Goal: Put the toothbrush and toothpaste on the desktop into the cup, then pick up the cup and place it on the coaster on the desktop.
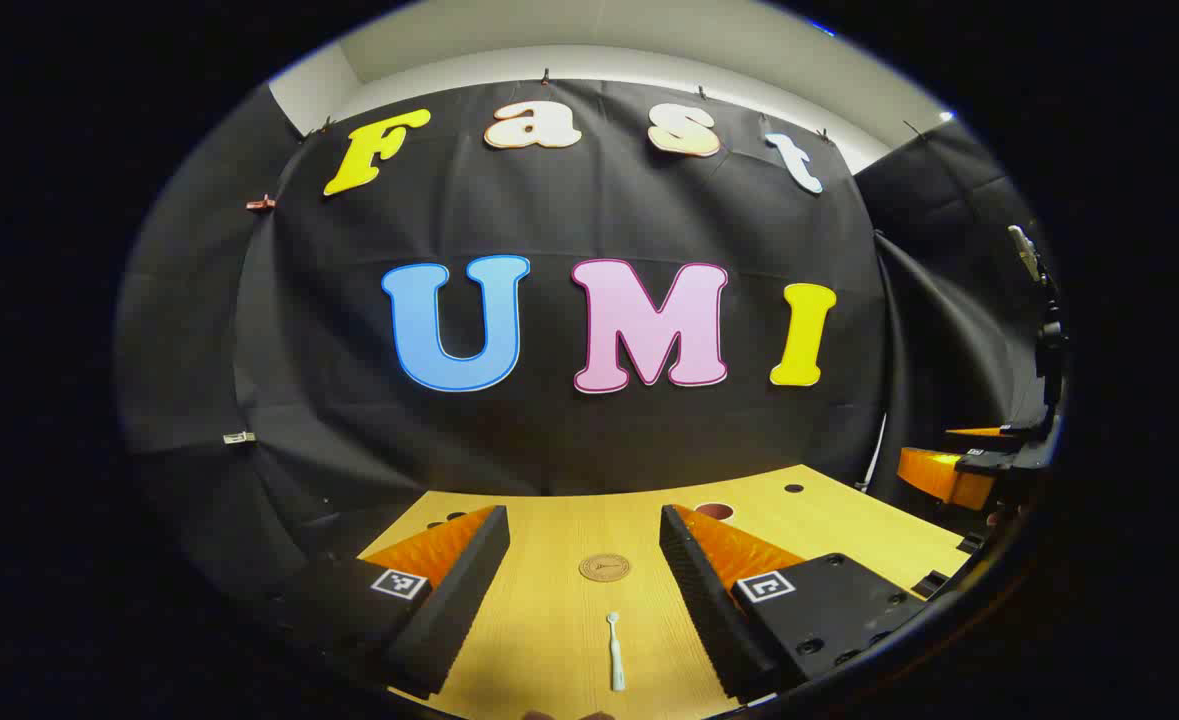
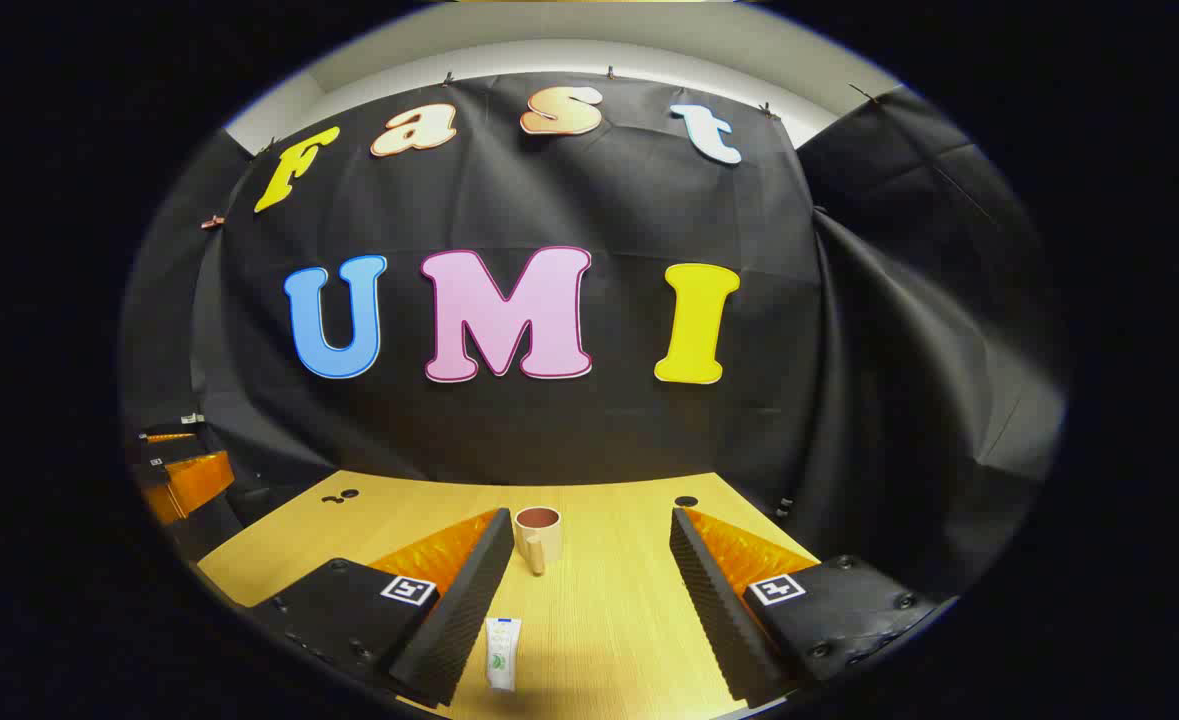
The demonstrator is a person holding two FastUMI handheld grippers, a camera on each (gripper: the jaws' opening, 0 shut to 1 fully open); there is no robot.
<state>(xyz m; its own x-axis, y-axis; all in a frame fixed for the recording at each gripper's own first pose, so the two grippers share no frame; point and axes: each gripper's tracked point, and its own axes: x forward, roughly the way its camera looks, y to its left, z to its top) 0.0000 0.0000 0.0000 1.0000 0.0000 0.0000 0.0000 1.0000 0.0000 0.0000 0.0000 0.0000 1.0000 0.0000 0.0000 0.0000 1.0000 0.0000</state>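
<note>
Toothbrush (image 1: 615, 652): lies on desktop (image 1: 549, 620), 6 o'clock from coaster (image 1: 604, 568), not yet cupped.
Toothpaste (image 2: 501, 652): flat, 6 o'clock from cup (image 2: 537, 536).
Left gripper (image 1: 584, 600): spread, empty.
Right gripper (image 2: 589, 600): spread, empty.
Progress: nothing done.

A staged recording booth, not a home: black cloth (image 2: 569, 420) clipped up as walls closes in a light wooden desktop (image 2: 609, 600) with drilled holes.

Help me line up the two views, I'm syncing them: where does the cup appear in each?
Left gripper view: the cup peeks out as a dark rim behind the tip of the picture-right finger.
Right gripper view: the cup stands upright on the desktop, centre-left, by the tip of the picture-left finger.
Shared landmark: the round hole in the desktop, beyond the cup to its right.
</note>
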